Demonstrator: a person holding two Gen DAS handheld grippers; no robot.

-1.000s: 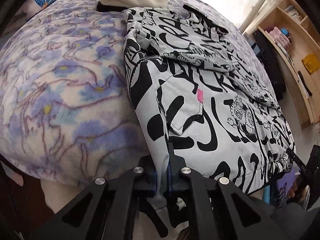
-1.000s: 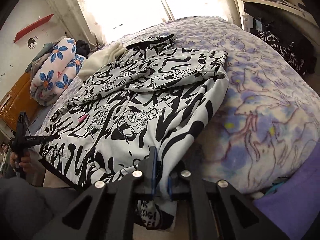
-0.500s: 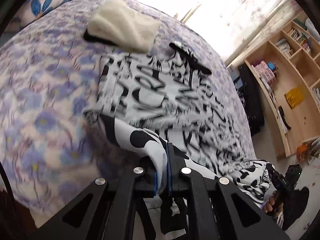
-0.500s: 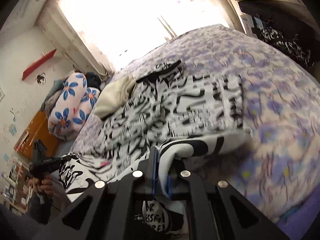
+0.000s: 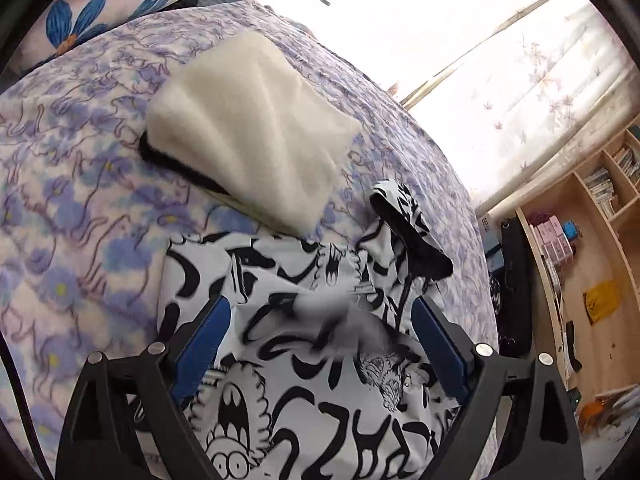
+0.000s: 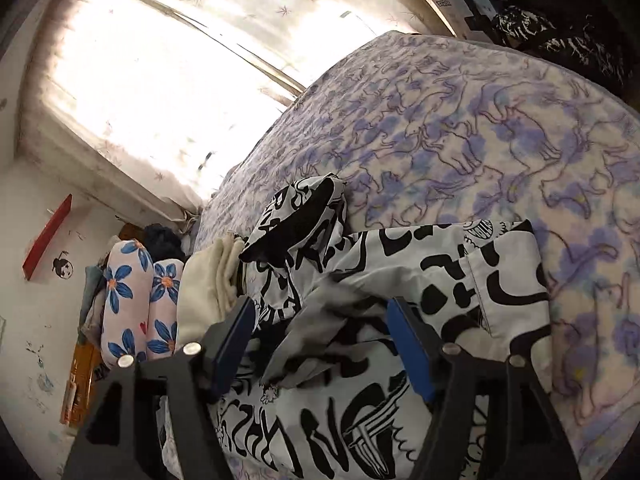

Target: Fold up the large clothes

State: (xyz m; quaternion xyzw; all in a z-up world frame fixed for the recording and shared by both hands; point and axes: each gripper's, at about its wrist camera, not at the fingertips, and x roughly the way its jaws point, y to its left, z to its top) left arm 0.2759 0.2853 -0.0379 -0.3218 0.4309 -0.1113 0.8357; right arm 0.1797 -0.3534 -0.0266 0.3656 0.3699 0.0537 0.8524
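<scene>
1. Left wrist view, upper left of the frame: a flowered pillow (image 5: 120, 4) lies at the bed's far edge, beyond the purple blanket (image 5: 72, 208).
2. Centre of that frame: a cream cloth (image 5: 256, 128) lies folded on the blanket, its near corner just beside the jacket (image 5: 304, 384).
3. Lower centre: the left gripper (image 5: 320, 340) hangs over the jacket, tilted down at it. Its jaws stand wide apart and grip nothing; the blue pads (image 5: 204, 340) flank the printed fabric.
4. The jacket, black and white, lies folded on the blanket in the lower middle, its hood (image 5: 404, 224) poking out toward the centre right.
5. Right edge: a wooden shelf (image 5: 580, 264) holds books and boxes under a bright curtain (image 5: 532, 64).
6. Right wrist view, left of the frame: the pillow (image 6: 136, 304) and cloth (image 6: 208, 296) sit beside the jacket (image 6: 432, 280).
7. Lower centre: the right gripper (image 6: 320, 340) is likewise spread wide and empty, angled down over rumpled, blurred fabric.
8. Right of that frame: the blanket (image 6: 500, 128) stretches bare beyond the jacket's edge.
</scene>
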